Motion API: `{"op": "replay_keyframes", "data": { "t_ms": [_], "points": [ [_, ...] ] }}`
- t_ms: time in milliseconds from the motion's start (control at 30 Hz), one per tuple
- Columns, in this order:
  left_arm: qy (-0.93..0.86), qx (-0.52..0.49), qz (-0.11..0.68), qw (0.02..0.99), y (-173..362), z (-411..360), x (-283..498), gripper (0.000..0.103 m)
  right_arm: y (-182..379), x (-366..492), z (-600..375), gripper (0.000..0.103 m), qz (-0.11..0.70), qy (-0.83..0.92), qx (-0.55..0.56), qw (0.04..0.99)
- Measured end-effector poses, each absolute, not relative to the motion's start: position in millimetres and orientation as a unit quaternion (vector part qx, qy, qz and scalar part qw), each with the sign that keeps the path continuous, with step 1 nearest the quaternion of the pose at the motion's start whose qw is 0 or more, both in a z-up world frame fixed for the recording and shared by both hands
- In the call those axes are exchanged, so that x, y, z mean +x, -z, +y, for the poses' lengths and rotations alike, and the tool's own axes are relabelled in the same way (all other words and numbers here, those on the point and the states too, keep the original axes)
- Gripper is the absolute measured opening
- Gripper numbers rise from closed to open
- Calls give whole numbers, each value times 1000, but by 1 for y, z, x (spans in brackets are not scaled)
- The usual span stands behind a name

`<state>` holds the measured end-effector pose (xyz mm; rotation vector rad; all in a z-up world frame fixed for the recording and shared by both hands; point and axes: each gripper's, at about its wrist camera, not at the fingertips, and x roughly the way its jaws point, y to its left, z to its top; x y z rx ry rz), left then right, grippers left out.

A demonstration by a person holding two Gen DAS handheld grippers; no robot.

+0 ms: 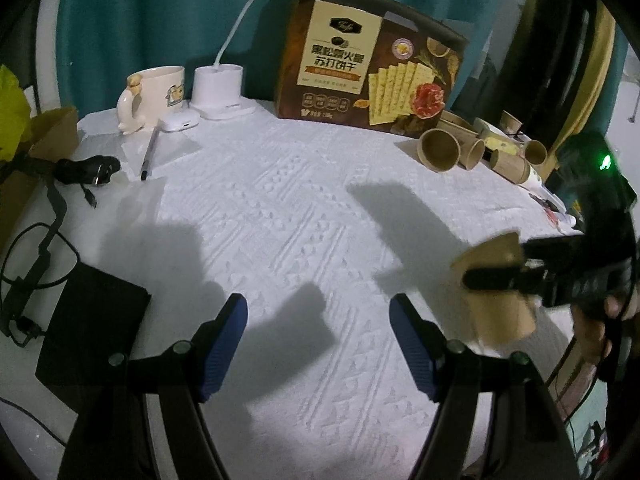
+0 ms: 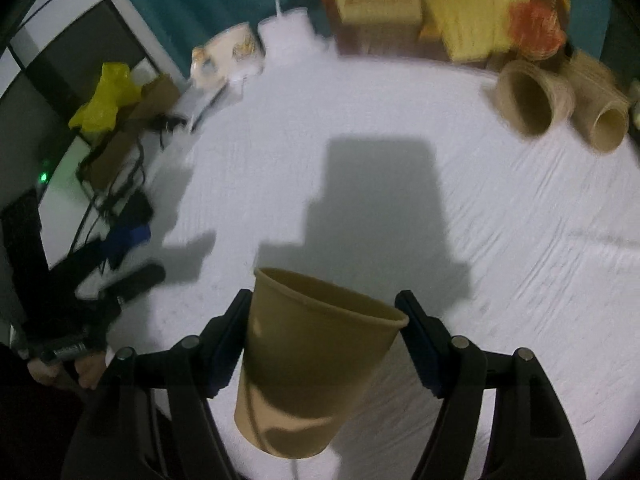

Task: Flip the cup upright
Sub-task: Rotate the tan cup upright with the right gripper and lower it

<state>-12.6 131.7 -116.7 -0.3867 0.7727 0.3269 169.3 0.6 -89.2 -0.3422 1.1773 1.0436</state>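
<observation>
A brown paper cup (image 2: 312, 360) sits between the fingers of my right gripper (image 2: 326, 320), held above the white tablecloth (image 2: 460, 216), rim up and tilted away from the camera. In the left wrist view the same cup (image 1: 496, 284) hangs at the right edge, clamped by the right gripper (image 1: 496, 266). My left gripper (image 1: 318, 340) is open and empty, low over the cloth. Several more brown cups (image 1: 440, 150) lie on their sides at the far right; they also show in the right wrist view (image 2: 528, 96).
A cracker box (image 1: 372, 64), a white lamp base (image 1: 218, 88) and a cream mug (image 1: 156, 94) stand at the back. A pen (image 1: 149, 152), a black plug with cables (image 1: 88, 168) and a black pad (image 1: 92, 328) lie at the left.
</observation>
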Motion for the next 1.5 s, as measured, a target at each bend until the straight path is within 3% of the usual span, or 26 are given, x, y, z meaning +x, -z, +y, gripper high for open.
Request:
{"op": "replay_keyframes", "data": {
  "t_ms": [200, 500, 1500],
  "points": [
    [-161, -191, 375, 893, 118, 133, -14, 73, 59, 162, 8, 69, 401, -441, -155, 788],
    [-162, -200, 384, 887, 122, 133, -14, 73, 71, 132, 10, 69, 272, -392, -187, 859],
    [-164, -192, 398, 882, 128, 115, -10, 73, 98, 69, -54, 69, 246, -382, -173, 874]
  ]
}}
